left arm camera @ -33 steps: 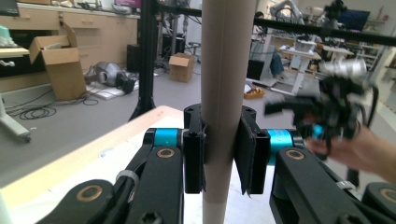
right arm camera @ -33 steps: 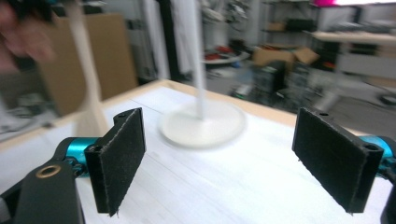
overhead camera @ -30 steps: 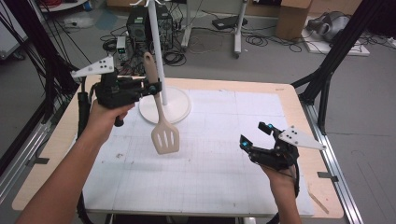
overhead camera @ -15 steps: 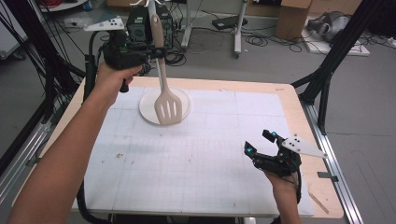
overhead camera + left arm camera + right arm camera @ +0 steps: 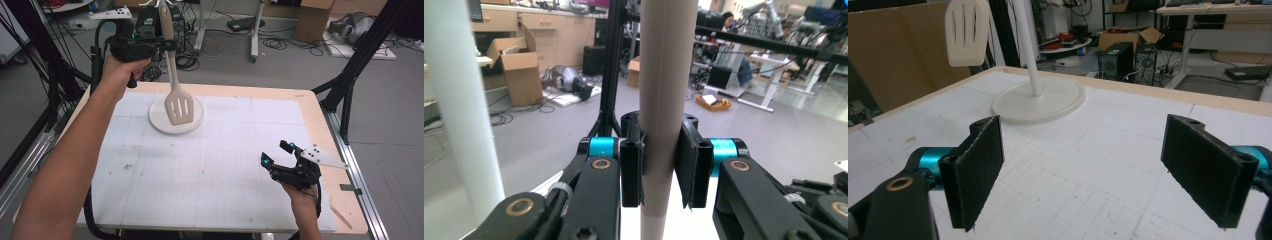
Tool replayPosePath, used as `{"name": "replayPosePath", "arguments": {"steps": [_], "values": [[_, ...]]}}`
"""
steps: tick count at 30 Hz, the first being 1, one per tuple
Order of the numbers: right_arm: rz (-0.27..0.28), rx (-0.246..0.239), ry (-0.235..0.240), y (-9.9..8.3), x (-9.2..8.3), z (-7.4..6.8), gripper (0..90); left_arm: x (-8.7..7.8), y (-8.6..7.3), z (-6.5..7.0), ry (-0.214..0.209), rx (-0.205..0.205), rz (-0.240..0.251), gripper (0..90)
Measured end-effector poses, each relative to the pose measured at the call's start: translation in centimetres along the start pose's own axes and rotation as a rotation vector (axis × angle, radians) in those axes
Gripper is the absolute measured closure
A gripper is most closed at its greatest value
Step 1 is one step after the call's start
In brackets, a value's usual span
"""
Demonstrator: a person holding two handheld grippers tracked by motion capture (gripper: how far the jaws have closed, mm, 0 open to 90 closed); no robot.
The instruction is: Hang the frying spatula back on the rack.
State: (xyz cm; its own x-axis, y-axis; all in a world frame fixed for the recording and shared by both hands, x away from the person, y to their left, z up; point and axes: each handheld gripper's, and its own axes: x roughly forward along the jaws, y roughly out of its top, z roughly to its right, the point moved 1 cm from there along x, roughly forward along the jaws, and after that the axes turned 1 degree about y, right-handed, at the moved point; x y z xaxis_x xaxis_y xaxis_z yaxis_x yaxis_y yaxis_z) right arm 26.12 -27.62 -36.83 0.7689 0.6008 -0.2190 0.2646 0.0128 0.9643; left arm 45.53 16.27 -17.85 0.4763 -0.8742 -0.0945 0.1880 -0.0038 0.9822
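Covering most of the wooden table (image 5: 320, 107) is a white gridded mat (image 5: 210, 170), the biggest thing in the high view. Toward its far left stands a white rack with a round base (image 5: 160, 120) and a thin upright pole (image 5: 1027, 45). Above that base hangs a beige slotted spatula (image 5: 178, 107), blade down, lifted clear of the mat. The left gripper (image 5: 162, 45) is raised beyond the table's far edge, and its own view shows both black pads pressed tight against the spatula's handle (image 5: 667, 100). Near the mat's front right corner sits the right gripper (image 5: 280, 156), its jaws spread wide apart with nothing between them, held just above the mat.
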Motion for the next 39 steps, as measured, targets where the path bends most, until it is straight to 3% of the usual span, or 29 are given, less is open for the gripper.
{"name": "replayPosePath", "arguments": {"steps": [7,22,29,33,39], "values": [[0.004,0.007,0.013,0.1,0.2,-0.2,16.4,-0.9,-0.2,-1.7,-0.002,-0.04,0.005,74.5],[0.008,0.02,0.027,-0.1,0.4,0.0,16.4,-0.5,-0.6,-3.3,-0.013,-0.081,0.001,74.6],[0.006,0.018,0.043,-0.2,0.4,-0.2,16.4,0.3,-0.6,-3.9,-0.022,-0.105,-0.008,74.6],[0.007,0.024,0.045,-0.3,0.4,-0.2,16.4,1.0,-0.8,-3.7,-0.026,-0.099,-0.024,74.6],[0.005,0.025,0.046,-0.5,0.5,0.0,16.4,1.3,-1.0,-3.4,0.006,-0.1,-0.019,73.9]]}}
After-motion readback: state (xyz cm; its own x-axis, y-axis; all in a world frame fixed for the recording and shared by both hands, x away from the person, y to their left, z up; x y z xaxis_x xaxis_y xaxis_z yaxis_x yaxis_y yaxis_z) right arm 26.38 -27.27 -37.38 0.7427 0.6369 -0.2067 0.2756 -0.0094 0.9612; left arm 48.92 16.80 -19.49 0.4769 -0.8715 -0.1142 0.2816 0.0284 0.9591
